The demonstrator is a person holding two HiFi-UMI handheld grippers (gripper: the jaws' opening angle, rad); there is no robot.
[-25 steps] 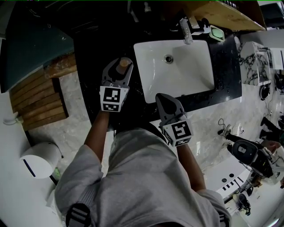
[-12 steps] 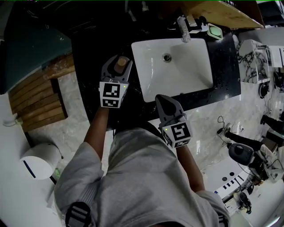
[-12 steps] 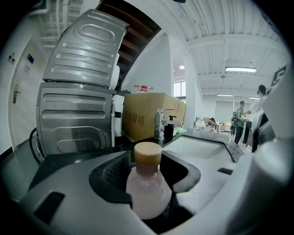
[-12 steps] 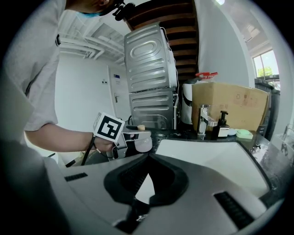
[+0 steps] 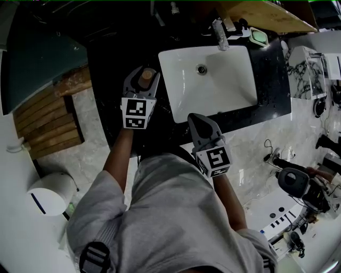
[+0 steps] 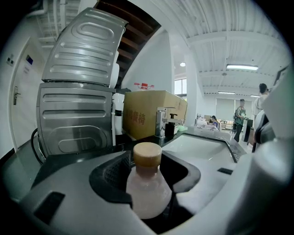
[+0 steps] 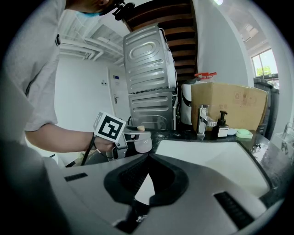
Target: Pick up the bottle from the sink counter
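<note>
A small pale bottle (image 6: 148,188) with a tan cap (image 6: 147,154) stands upright between the jaws of my left gripper (image 6: 149,174), which is shut on it. In the head view the left gripper (image 5: 141,85) is over the black counter (image 5: 112,69), left of the sink, with the bottle cap (image 5: 146,76) showing between its fingers. Whether the bottle rests on the counter I cannot tell. My right gripper (image 5: 198,121) hangs at the sink's front edge, shut and holding nothing (image 7: 149,158). The right gripper view also shows the held bottle (image 7: 143,144).
A white sink basin (image 5: 229,90) fills the counter's middle, with a faucet (image 5: 220,33), a dark pump dispenser (image 7: 222,124) and a green soap dish (image 5: 259,38) behind it. A cardboard box (image 5: 266,16) stands at the back. A metal machine (image 6: 78,92) rises behind the counter's left.
</note>
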